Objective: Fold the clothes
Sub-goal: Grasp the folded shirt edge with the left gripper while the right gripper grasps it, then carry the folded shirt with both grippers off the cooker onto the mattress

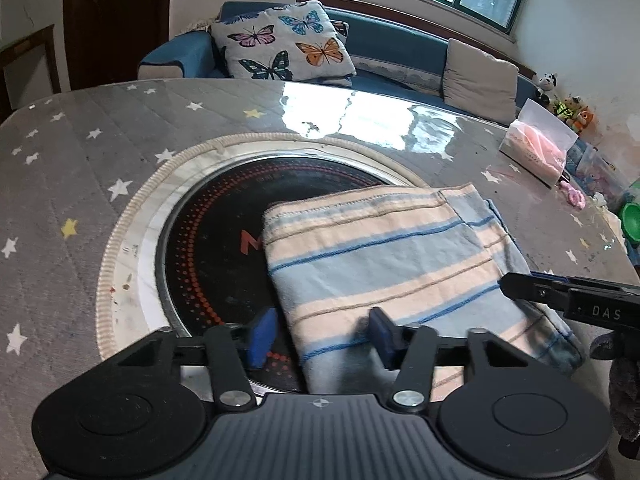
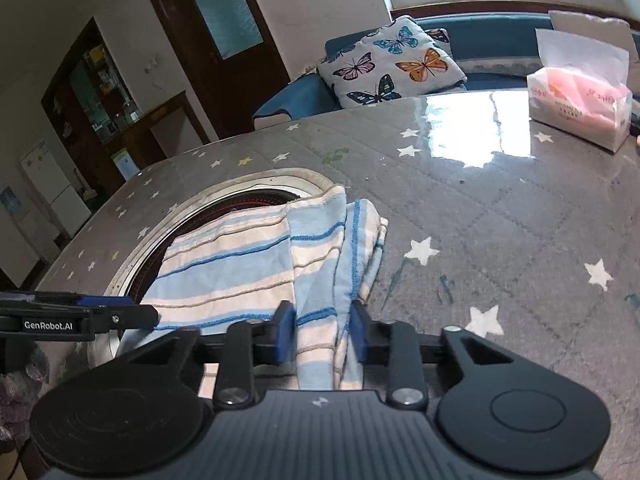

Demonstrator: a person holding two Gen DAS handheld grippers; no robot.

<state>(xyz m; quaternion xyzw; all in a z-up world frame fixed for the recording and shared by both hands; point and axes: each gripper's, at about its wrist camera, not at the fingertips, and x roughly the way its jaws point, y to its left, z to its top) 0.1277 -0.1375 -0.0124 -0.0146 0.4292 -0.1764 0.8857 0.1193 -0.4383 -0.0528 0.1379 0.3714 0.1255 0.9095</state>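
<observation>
Your left gripper [image 1: 322, 338] sits low over the near left corner of the folded striped cloth [image 1: 384, 256], angled down at it. Its blue pads [image 1: 262, 338] stand at a middling gap: the left pad hangs over the dark round hotplate [image 1: 208, 240] clear of the fabric, the right pad rests over the cloth surface, so the corner lies between them and they do not pinch it. The cloth, pale blue and cream with dark blue lines, lies folded near the middle of the table [image 1: 72, 168], its left part overhanging the hotplate, its right part on the grey star-patterned cover. Moving right, your right gripper [image 2: 322, 334] is at the near right edge of the same cloth, where the layers bunch into a loose stacked fold. Its fingers stand narrow, the bunched layers fill the gap between the pads, and both pads look pressed to the fabric, so you have that edge gripped. Each gripper's tip shows at the side of the other's view, just beside the cloth. On the far right of the table stands a tissue pack [image 2: 580, 108], well apart from the cloth. Beyond the far edge, a butterfly cushion [image 1: 284, 42] leans on a blue sofa [image 1: 400, 46].
</observation>
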